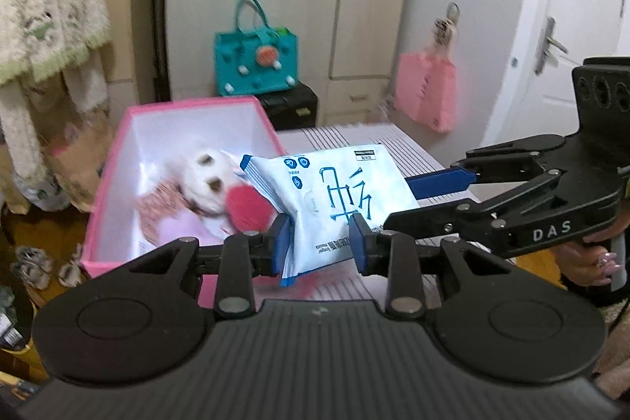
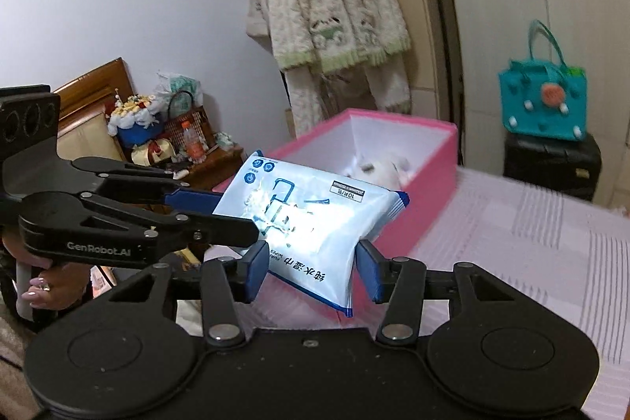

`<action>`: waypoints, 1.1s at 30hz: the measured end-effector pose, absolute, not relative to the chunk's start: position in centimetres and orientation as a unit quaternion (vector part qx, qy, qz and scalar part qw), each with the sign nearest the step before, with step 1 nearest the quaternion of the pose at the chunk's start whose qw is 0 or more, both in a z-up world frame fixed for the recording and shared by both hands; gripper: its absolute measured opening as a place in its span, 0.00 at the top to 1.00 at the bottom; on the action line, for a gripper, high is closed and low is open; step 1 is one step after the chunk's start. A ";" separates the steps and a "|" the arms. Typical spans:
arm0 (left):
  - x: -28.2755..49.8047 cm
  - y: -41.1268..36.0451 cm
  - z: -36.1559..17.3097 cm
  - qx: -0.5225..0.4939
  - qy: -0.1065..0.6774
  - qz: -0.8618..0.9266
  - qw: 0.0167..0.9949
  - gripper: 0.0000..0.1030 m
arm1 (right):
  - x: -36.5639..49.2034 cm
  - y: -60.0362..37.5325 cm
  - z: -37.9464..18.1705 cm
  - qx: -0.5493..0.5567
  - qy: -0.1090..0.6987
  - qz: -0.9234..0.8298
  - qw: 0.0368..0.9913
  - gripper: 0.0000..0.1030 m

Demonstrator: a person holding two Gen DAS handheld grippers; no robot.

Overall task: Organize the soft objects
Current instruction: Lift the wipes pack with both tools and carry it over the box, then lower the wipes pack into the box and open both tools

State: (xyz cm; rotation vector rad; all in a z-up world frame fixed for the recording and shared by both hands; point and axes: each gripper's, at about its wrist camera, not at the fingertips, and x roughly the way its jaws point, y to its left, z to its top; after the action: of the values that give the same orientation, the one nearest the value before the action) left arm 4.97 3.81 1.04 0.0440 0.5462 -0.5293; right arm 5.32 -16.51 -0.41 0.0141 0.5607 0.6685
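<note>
A white and blue pack of wet wipes (image 1: 334,199) hangs in the air by the pink box (image 1: 118,160), and both grippers hold it. My left gripper (image 1: 321,243) is shut on its near edge. My right gripper (image 1: 397,197) comes in from the right and pinches its side. In the right wrist view the pack (image 2: 311,223) sits between my right gripper's (image 2: 311,270) blue pads, and the left gripper (image 2: 220,211) clamps its left end. The pink box (image 2: 433,160) holds a white plush toy (image 1: 208,184) with a red part.
The box stands on a bed with a pale striped cover (image 2: 531,243). A teal bag (image 1: 256,61) sits on a black case by white wardrobes. A pink bag (image 1: 427,89) hangs on a door. Fluffy pyjamas (image 2: 334,6) hang on a rack. A cluttered wooden bedside stand (image 2: 173,140) is at the left.
</note>
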 end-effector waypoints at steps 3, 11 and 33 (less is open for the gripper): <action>6.1 5.0 1.3 0.013 0.253 -0.246 0.935 0.70 | 7.0 -15.6 -0.1 0.009 0.264 0.328 0.907 0.46; 11.5 7.6 0.9 -0.012 0.274 -0.216 0.937 0.69 | 12.9 -13.7 -0.3 0.030 0.280 0.337 0.898 0.58; 17.4 8.9 -3.3 0.049 0.326 -0.146 0.933 0.63 | 18.9 -8.4 -4.9 -0.001 0.362 0.328 0.873 0.64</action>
State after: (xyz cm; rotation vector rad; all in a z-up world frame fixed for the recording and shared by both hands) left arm 17.41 8.89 -3.29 0.1008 0.6673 -0.2982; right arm 18.86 -8.39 -4.93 -0.0031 0.7571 0.6849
